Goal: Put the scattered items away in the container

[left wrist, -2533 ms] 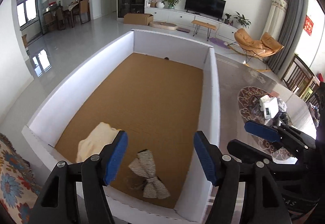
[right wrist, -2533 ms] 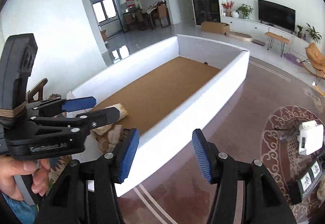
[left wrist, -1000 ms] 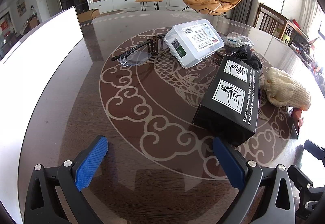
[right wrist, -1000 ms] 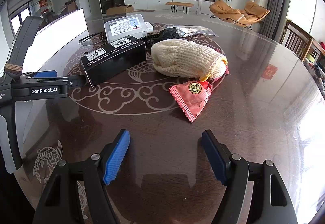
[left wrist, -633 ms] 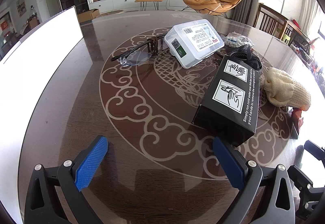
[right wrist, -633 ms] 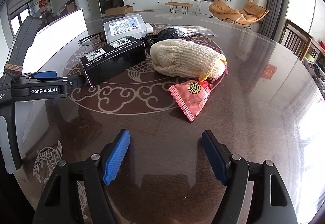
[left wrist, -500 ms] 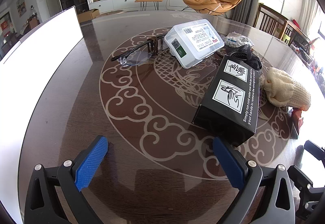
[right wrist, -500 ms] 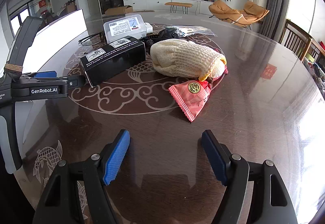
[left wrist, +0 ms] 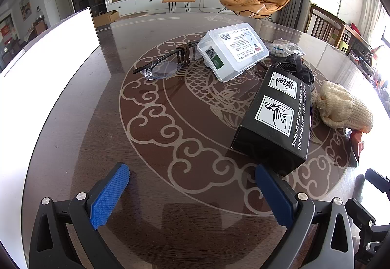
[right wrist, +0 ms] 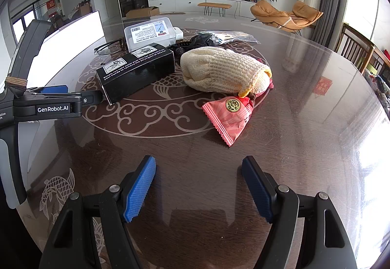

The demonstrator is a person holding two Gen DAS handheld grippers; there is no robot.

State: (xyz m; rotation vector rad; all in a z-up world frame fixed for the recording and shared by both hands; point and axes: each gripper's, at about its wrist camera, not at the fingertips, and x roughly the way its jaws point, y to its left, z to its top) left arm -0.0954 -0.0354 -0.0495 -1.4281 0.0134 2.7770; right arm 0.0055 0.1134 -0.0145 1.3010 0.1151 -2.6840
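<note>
Scattered items lie on a dark round table (left wrist: 85, 147): a black box (left wrist: 275, 117) (right wrist: 136, 71), a clear plastic case (left wrist: 231, 52) (right wrist: 151, 33), glasses (left wrist: 160, 66), a cream knitted pouch (right wrist: 221, 72) (left wrist: 343, 108), a pink snack packet (right wrist: 229, 117) and a bag of beads (left wrist: 285, 47). The white container's wall (left wrist: 43, 59) (right wrist: 70, 39) stands at the left. My left gripper (left wrist: 192, 195) is open and empty, short of the black box. My right gripper (right wrist: 198, 186) is open and empty, short of the pink packet.
A black bundle (right wrist: 202, 41) and a clear packet (right wrist: 234, 37) lie behind the pouch. Wooden chairs (right wrist: 360, 54) stand at the table's right side. The left gripper's body (right wrist: 48, 105) reaches in from the left in the right wrist view.
2.5 s ago both grippers faced the white container holding a bow and a cream cloth. They have since turned to the table items. In the last second nothing has moved.
</note>
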